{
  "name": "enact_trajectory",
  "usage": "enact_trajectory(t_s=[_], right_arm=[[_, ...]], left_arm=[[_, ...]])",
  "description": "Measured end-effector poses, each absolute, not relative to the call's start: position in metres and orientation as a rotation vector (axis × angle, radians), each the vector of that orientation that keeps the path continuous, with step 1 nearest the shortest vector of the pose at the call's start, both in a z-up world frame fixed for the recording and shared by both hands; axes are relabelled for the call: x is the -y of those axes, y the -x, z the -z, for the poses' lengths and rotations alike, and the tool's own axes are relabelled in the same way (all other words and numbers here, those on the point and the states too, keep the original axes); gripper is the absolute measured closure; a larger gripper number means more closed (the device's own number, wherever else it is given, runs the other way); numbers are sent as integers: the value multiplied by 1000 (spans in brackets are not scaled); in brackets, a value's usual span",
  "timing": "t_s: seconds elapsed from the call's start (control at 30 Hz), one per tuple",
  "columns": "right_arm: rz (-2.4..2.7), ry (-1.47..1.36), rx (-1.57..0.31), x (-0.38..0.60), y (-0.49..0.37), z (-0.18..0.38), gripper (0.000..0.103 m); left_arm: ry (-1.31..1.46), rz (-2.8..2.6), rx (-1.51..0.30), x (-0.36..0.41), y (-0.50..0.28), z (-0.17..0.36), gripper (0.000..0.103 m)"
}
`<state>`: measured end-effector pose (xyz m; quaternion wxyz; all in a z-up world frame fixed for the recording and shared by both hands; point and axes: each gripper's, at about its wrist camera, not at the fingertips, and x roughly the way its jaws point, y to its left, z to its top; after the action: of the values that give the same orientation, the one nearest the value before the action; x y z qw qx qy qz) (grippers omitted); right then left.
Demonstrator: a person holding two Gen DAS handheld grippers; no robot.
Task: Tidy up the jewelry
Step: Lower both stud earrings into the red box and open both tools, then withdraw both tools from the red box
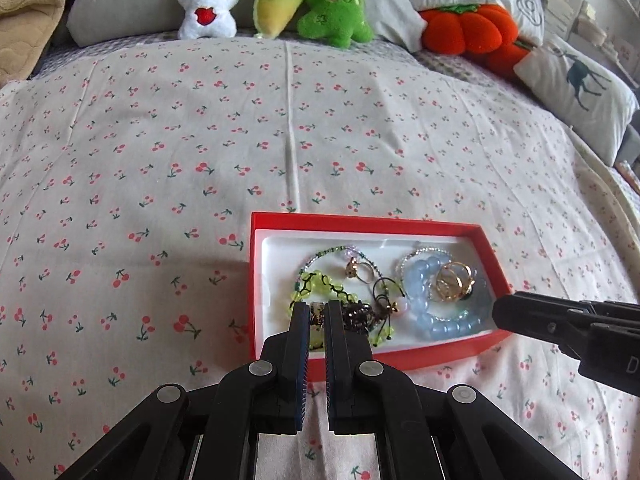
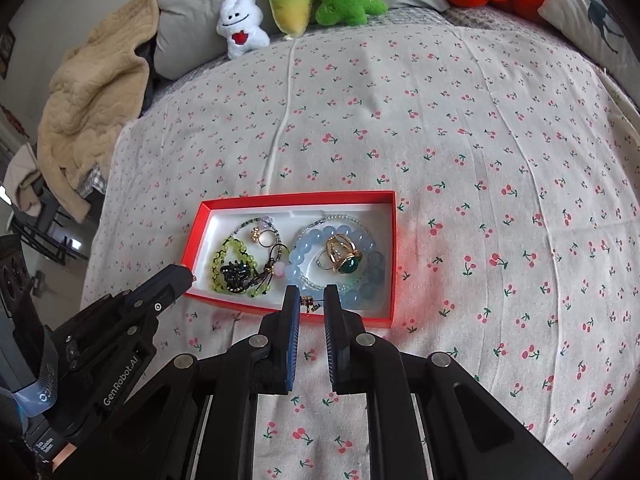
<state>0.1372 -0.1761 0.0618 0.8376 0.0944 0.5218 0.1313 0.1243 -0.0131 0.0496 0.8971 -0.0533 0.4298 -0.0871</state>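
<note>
A red box with a white lining sits on the cherry-print bed. It holds a blue bead bracelet, a gold ring with a green stone, a yellow-green bead bracelet, a small ring and dark charms. My left gripper hovers over the box's near left part, jaws slightly apart, with nothing gripped. My right gripper is at the near rim, narrowly open, with a small dark-gold earring between its tips.
Plush toys, an orange pumpkin cushion and pillows line the head of the bed. A beige blanket hangs over the left edge. The cherry-print sheet spreads around the box.
</note>
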Motion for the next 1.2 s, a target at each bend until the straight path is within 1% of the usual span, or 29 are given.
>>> enact_trajectory(t_s=[0.27, 0.3, 0.33, 0.37, 0.43, 0.67, 0.77, 0.87, 0.9, 0.93, 0.97, 1.0, 1.03, 1.07, 1.13, 1.17, 1.2], right_arm=[[-255, -197, -1119, 178, -146, -53, 90], [-254, -195, -1119, 179, -146, -53, 90], [-252, -193, -1119, 178, -146, -53, 90], [-250, -193, -1120, 179, -147, -52, 90], [-248, -195, -1122, 180, -147, -51, 90], [-235, -196, -1114, 185, -149, -51, 90], [-239, -192, -1110, 184, -150, -51, 90], [-239, -185, -1085, 182, -149, -55, 89], [-242, -187, -1081, 182, -148, -56, 88], [-249, -189, -1081, 182, -148, -58, 80], [-252, -191, -1081, 182, -147, -59, 75], [-254, -189, -1077, 183, -145, -61, 63], [-255, -185, -1072, 183, -143, -63, 56], [-256, -181, -1068, 184, -140, -65, 55], [-264, -170, -1067, 185, -135, -68, 55], [-266, -164, -1068, 186, -131, -69, 55], [-267, -155, -1068, 188, -127, -71, 54]], left_arm=[[87, 158, -910, 14, -139, -42, 99], [84, 158, -910, 14, -139, -42, 96], [82, 158, -909, 14, -138, -43, 90], [79, 159, -906, 14, -137, -44, 88], [71, 153, -896, 13, -134, -46, 80], [69, 135, -892, 6, -119, -49, 75], [69, 127, -894, 3, -114, -49, 71], [67, 118, -899, 1, -109, -49, 63], [66, 113, -900, 0, -107, -50, 60], [65, 110, -904, -1, -105, -50, 57], [64, 107, -909, -1, -104, -50, 56], [63, 102, -915, -2, -102, -51, 52], [62, 94, -920, -3, -101, -51, 47], [59, 87, -922, -3, -98, -51, 44], [54, 69, -924, -4, -93, -53, 33], [52, 62, -924, -5, -89, -54, 31], [49, 56, -926, -5, -87, -55, 26]])
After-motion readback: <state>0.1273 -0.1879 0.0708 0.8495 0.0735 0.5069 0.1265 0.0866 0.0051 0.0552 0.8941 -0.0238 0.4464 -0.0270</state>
